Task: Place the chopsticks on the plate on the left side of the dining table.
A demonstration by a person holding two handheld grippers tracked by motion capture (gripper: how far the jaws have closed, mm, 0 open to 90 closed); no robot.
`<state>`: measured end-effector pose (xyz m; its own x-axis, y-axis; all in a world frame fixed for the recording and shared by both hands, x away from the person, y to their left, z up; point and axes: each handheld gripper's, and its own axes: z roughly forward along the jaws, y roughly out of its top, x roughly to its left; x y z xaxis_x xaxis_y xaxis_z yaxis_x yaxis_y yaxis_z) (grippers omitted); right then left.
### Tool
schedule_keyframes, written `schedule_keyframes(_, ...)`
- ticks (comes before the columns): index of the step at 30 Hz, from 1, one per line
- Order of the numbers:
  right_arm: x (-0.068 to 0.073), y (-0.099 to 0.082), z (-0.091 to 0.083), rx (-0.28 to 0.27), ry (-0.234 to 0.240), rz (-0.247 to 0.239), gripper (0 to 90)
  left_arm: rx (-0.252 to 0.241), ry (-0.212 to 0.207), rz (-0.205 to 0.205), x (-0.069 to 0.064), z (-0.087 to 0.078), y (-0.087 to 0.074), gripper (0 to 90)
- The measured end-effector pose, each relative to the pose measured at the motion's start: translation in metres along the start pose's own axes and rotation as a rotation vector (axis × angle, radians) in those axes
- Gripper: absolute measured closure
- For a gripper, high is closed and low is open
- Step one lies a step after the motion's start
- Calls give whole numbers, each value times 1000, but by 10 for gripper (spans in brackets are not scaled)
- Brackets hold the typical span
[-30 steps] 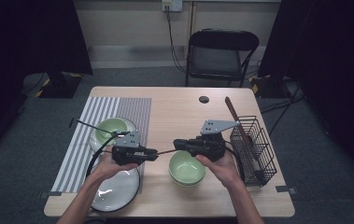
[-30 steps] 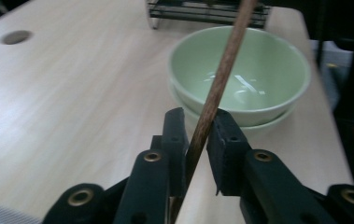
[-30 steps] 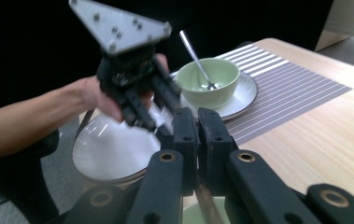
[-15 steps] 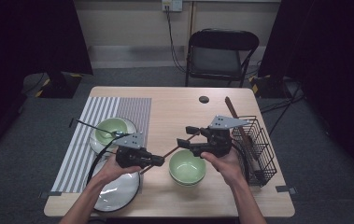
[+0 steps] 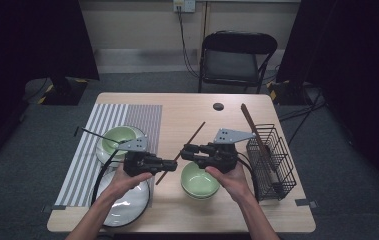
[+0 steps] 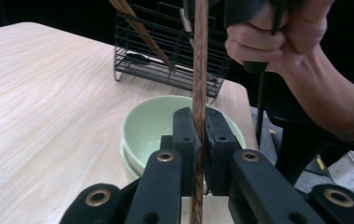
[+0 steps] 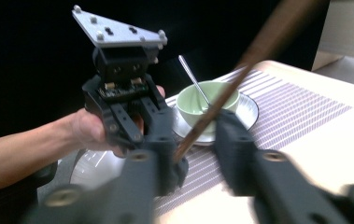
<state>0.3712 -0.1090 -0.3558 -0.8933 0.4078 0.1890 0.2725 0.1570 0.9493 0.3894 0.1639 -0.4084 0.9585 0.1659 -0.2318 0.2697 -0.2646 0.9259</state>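
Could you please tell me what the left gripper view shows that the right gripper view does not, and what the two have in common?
Left gripper view: the black wire basket with a chopstick leaning in it, the right hand, and the left tongs shut on the held chopstick above a green bowl.

Right gripper view: the striped mat, a spoon in a bowl on a saucer, a white plate, and open right tongs.

Both: the held chopstick and the wooden table.

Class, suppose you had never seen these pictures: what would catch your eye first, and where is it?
The brown chopstick held above the table's middle, clamped in the left gripper while the right gripper stands open around it. Just below sits a green bowl, beside a black wire basket at the right.
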Motion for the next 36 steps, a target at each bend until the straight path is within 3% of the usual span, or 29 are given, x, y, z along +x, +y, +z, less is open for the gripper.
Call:
schedule_keyframes(1, 0, 0, 0, -3, -5, 0, 815, 9, 3, -1, -2, 2, 0, 850)
schedule_keyframes(9, 6, 2, 3, -16, 41, 26, 850, 51, -3, 19, -9, 12, 2, 852)
schedule_keyframes(23, 7, 5, -1, -44, 56, 45, 857, 49, -1, 31, -12, 15, 2, 846)
schedule_keyframes(24, 7, 4, -1, -49, 58, 46, 847, 51, -2, 35, -12, 15, 2, 848)
schedule_keyframes(26, 7, 4, 0, -40, 60, 43, 725, 49, 2, 33, -12, 14, 3, 849)
schedule_keyframes(30, 6, 2, 4, -20, 44, 35, 618, 55, -1, 27, -12, 14, 2, 849)
schedule_keyframes(36, 0, -1, 4, -20, -31, 41, 551, 51, 18, 29, -12, 12, 4, 847)
